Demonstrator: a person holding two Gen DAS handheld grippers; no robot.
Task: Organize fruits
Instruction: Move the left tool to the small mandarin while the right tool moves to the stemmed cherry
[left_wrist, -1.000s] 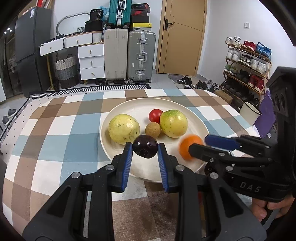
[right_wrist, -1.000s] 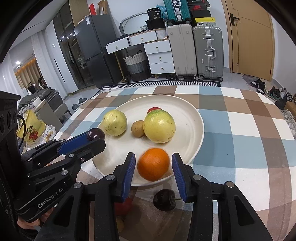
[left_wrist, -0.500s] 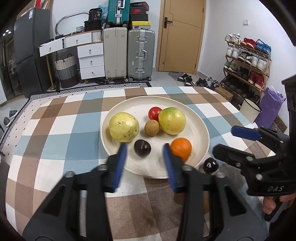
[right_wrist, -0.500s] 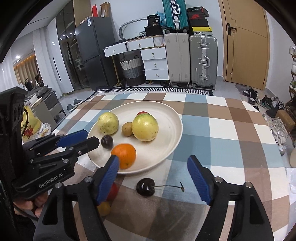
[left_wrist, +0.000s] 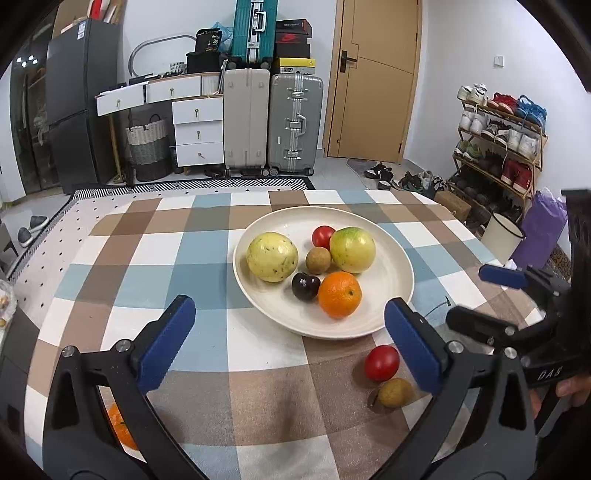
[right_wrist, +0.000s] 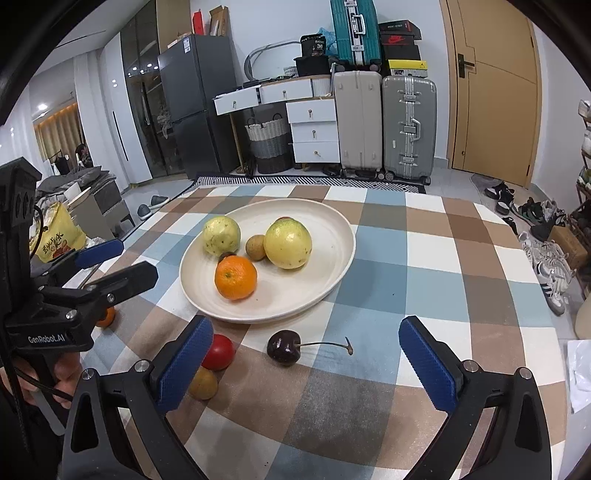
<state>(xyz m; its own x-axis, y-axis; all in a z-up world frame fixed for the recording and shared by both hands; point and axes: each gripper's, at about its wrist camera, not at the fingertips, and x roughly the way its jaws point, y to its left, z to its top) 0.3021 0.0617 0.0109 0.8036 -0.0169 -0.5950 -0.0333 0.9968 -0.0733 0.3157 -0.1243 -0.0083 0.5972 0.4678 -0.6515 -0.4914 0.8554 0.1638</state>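
A cream plate (left_wrist: 391, 254) (right_wrist: 332, 236) on the checked tablecloth holds two yellow-green fruits (left_wrist: 272, 256) (left_wrist: 352, 249), a red tomato (left_wrist: 323, 236), a small brown fruit (left_wrist: 318, 260), a dark cherry (left_wrist: 306, 286) and an orange (left_wrist: 340, 294) (right_wrist: 235, 277). On the cloth in front of the plate lie a red tomato (left_wrist: 382, 363) (right_wrist: 218, 352), a small brown fruit (left_wrist: 394, 392) (right_wrist: 202, 384) and a stemmed cherry (right_wrist: 283, 348). Another orange (left_wrist: 120, 424) (right_wrist: 105, 317) lies at the near left. My left gripper (left_wrist: 291, 343) and right gripper (right_wrist: 304, 363) are both open, empty, pulled back from the plate.
The table's near edge is close under both grippers. Beyond the table stand suitcases (left_wrist: 273, 122), white drawers (left_wrist: 197, 129), a fridge (left_wrist: 74, 110) and a shoe rack (left_wrist: 498, 147). A white bucket (left_wrist: 500, 236) sits on the floor at the right.
My left gripper let go of the dark cherry on the plate, my right gripper let go of the orange there. Both opened wide and drew back toward the near table edge.
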